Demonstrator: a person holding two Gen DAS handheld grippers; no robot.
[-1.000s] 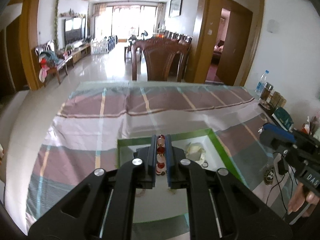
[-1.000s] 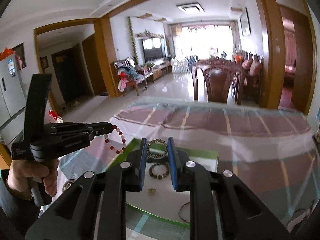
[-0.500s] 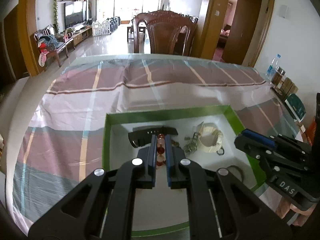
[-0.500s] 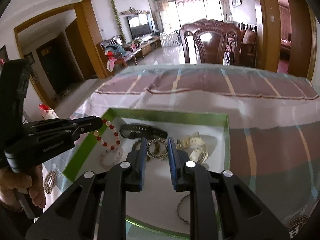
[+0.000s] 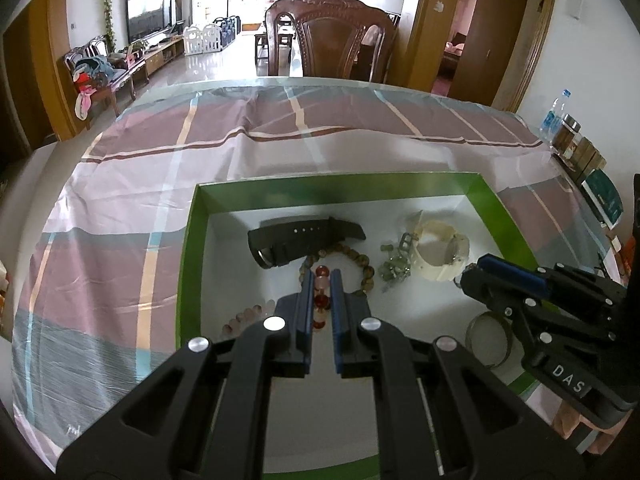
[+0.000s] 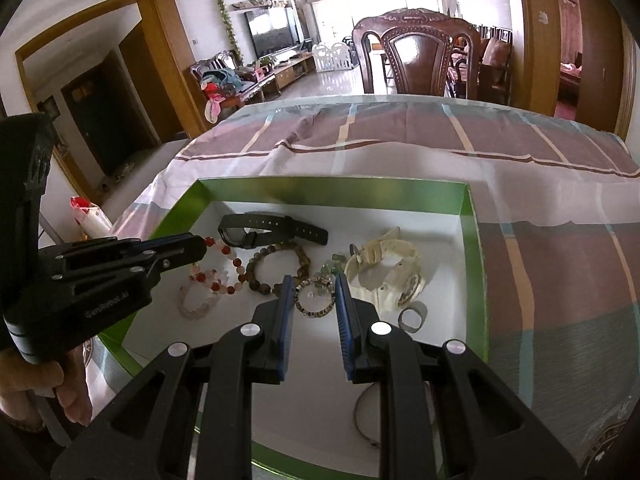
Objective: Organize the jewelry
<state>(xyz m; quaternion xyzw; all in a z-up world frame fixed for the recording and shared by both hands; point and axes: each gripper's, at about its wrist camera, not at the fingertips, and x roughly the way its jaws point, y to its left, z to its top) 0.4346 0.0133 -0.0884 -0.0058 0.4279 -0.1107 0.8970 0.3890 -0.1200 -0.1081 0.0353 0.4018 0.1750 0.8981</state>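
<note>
Clamping a red-and-pink bead bracelet [image 5: 321,300], the left gripper [image 5: 320,280] is hanging over the green-rimmed tray [image 5: 188,240]. Right gripper [image 6: 315,288] is pinching a dark ring bracelet [image 6: 315,301] just above the tray floor, beside the brown bead bracelet [image 6: 276,266], black watch [image 6: 272,232] and cream watch [image 6: 384,272].

Between the blue pads of the black left gripper [image 5: 320,280], a bracelet of red and pale pink beads [image 5: 320,302] is seen. Ahead of it lie a black watch [image 5: 296,238] and a brown beaded bracelet [image 6: 276,266]; to its right, a cream watch [image 5: 440,254]. The box [image 5: 192,240] is green-walled with a white floor. The tablecloth [image 5: 120,208] is checked in mauve, grey and white.
</note>
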